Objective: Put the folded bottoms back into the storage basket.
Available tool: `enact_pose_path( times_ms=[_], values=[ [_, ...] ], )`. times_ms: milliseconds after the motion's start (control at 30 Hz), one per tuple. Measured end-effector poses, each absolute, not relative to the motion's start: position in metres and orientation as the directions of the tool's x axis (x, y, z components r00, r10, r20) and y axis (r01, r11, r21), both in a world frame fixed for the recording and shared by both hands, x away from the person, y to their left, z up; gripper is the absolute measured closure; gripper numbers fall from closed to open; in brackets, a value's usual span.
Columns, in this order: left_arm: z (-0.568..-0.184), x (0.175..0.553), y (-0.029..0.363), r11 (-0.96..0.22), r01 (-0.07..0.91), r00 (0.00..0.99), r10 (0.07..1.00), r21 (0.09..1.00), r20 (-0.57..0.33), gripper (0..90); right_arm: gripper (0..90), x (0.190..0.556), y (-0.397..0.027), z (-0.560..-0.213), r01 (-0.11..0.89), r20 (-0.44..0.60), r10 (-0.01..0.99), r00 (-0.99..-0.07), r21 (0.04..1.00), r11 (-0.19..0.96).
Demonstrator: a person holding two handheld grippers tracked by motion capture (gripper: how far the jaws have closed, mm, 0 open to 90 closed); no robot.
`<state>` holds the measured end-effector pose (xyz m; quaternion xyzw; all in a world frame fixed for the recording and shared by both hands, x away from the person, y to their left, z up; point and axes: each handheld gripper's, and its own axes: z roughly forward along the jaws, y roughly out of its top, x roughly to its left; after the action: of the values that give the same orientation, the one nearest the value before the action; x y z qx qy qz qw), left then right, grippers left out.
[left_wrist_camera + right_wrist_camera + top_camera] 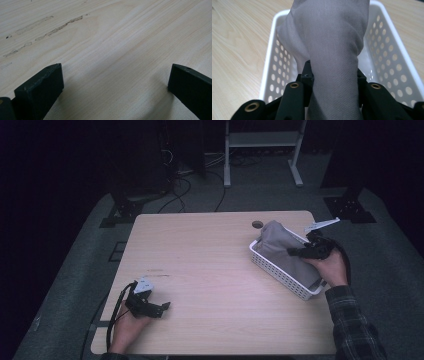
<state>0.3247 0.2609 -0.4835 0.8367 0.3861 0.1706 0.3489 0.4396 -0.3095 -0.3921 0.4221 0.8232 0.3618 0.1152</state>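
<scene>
A grey cloth [280,251] lies bunched in a white perforated basket [272,269] at the table's right side. My right gripper [296,252] reaches over the basket from the right and is shut on the cloth. In the right gripper view the cloth [334,50] runs between the two black jaws, pinched at both sides, with the basket [272,82] below. My left gripper [162,310] rests near the table's front left corner. Seen in the left gripper view, its jaws stand wide apart over bare wood, and the left gripper [116,82] holds nothing.
The light wooden table [210,270] has a round cable hole [257,224] near its far edge, just behind the basket. Pale scuff marks [45,27] streak the wood ahead of the left gripper. Beyond the table are dark floor, cables and a white frame [262,150].
</scene>
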Motion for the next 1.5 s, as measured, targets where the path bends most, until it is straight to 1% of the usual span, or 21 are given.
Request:
enact_pose_path(
  times_ms=[300, 467, 533, 567, 600, 633, 733, 833, 967, 1067, 1167, 1367, 1500],
  values=[
    [-0.484, 0.325, 0.261, -0.459, 0.527, 0.644, 0.765, 0.716, 0.016, 0.0, 62.3, 0.448, -0.31, -0.404, 0.652, 0.11, 0.797, -0.594, 0.646, 0.397],
    [-0.484, 0.325, 0.261, -0.459, 0.526, 0.644, 0.764, 0.716, 0.017, 0.0, 59.6, 0.451, -0.308, -0.409, 0.666, 0.078, 0.81, -0.581, 0.618, 0.418],
    [-0.484, 0.325, 0.261, -0.458, 0.527, 0.643, 0.765, 0.716, 0.016, 0.0, 57.3, 0.452, -0.306, -0.411, 0.665, 0.055, 0.815, -0.577, 0.61, 0.43],
    [-0.484, 0.325, 0.261, -0.458, 0.527, 0.644, 0.765, 0.716, 0.016, 0.0, 53.0, 0.452, -0.306, -0.412, 0.668, 0.046, 0.816, -0.576, 0.602, 0.437],
    [-0.483, 0.325, 0.261, -0.459, 0.527, 0.644, 0.765, 0.715, 0.016, 0.0, 51.3, 0.453, -0.306, -0.412, 0.667, 0.033, 0.819, -0.573, 0.6, 0.443],
    [-0.483, 0.325, 0.261, -0.459, 0.527, 0.644, 0.765, 0.715, 0.016, 0.0, 51.3, 0.453, -0.306, -0.412, 0.667, 0.033, 0.819, -0.573, 0.6, 0.443],
    [-0.484, 0.325, 0.261, -0.458, 0.527, 0.644, 0.765, 0.716, 0.016, 0.0, 46.7, 0.452, -0.307, -0.41, 0.661, 0.01, 0.825, -0.565, 0.604, 0.445],
    [-0.484, 0.325, 0.261, -0.458, 0.527, 0.644, 0.765, 0.716, 0.016, 0.0, 44.7, 0.45, -0.309, -0.405, 0.655, 0.009, 0.83, -0.557, 0.619, 0.433],
    [-0.484, 0.325, 0.261, -0.458, 0.527, 0.644, 0.765, 0.716, 0.016, 0.0, 45.4, 0.445, -0.313, -0.394, 0.633, -0.005, 0.832, -0.555, 0.646, 0.427],
    [-0.483, 0.325, 0.261, -0.459, 0.527, 0.644, 0.765, 0.715, 0.016, 0.0, 48.5, 0.444, -0.32, -0.387, 0.62, -0.031, 0.839, -0.543, 0.66, 0.425],
    [-0.484, 0.325, 0.261, -0.458, 0.526, 0.644, 0.765, 0.716, 0.016, 0.0, 52.8, 0.444, -0.334, -0.382, 0.623, -0.049, 0.859, -0.51, 0.667, 0.409],
    [-0.484, 0.325, 0.261, -0.458, 0.526, 0.644, 0.765, 0.716, 0.016, 0.0, 57.6, 0.444, -0.352, -0.384, 0.644, -0.081, 0.881, -0.466, 0.652, 0.4],
    [-0.484, 0.325, 0.261, -0.458, 0.526, 0.644, 0.765, 0.717, 0.016, 0.0, 58.1, 0.446, -0.36, -0.388, 0.662, -0.088, 0.889, -0.449, 0.636, 0.397]
  ],
)
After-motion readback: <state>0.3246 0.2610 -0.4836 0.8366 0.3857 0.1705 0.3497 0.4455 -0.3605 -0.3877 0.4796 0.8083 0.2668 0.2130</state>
